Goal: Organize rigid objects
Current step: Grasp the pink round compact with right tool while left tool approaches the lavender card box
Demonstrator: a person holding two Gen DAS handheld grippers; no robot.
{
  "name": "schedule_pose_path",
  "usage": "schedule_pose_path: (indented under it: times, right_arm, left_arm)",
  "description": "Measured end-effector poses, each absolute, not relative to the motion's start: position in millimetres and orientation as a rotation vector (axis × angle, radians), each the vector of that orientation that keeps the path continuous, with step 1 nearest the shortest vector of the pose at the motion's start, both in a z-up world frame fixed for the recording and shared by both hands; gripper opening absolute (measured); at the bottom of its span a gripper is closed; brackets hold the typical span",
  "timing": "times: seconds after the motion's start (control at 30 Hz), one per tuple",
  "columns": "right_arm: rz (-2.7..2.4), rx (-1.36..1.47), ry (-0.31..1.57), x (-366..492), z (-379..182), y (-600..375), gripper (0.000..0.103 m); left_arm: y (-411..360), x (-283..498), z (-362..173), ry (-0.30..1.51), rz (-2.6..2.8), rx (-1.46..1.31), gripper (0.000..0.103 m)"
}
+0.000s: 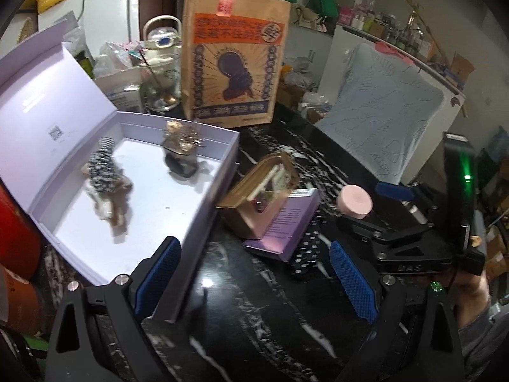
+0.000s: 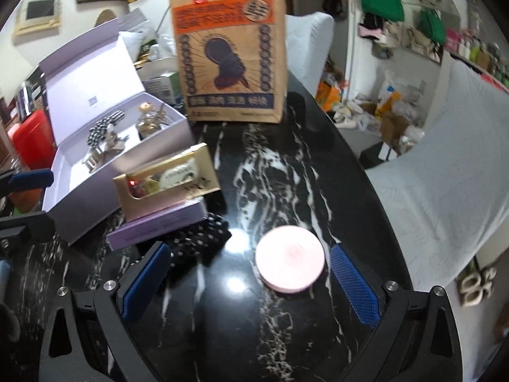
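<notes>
Right wrist: pink tin [image 2: 290,263] beside right finger pad [image 2: 354,285].

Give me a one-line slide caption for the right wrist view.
Open right gripper approaches a pink round case on the black marble table, open lavender box at left.

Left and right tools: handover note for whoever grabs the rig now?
Left tool: open, empty, hovering at the near corner of the open lilac cardboard box.
Right tool: open, empty, low over the black marble table, with the round pink tin between its fingers, nearer the right one.
Done: checked hair clip and gold ornament on a dark base lie in the box.
Left: pink tin, gold windowed box resting on the flat purple box, and black polka-dot piece, all still on the table.
</notes>
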State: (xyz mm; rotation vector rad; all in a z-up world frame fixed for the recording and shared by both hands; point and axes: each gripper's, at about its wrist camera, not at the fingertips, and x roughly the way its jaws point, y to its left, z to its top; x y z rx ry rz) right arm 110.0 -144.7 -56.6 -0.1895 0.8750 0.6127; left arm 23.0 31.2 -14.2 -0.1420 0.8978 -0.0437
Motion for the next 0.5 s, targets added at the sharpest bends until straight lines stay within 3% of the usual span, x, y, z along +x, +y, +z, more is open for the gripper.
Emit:
schedule_pose_path:
  times: [0.27,0.5]
  right_arm:
    - [0.580,-0.178,0.937,125.4,-75.3,-152.0,0.079]
    - [0.558,-0.193,0.940,130.7,-80.0,-154.2,0.051]
  left_arm:
    - [13.7,28.0,-21.3,0.904,-0.081,-0.142,0.096]
    - [4.7,36.5,-32.6,0.929,-0.125,-0.156,0.095]
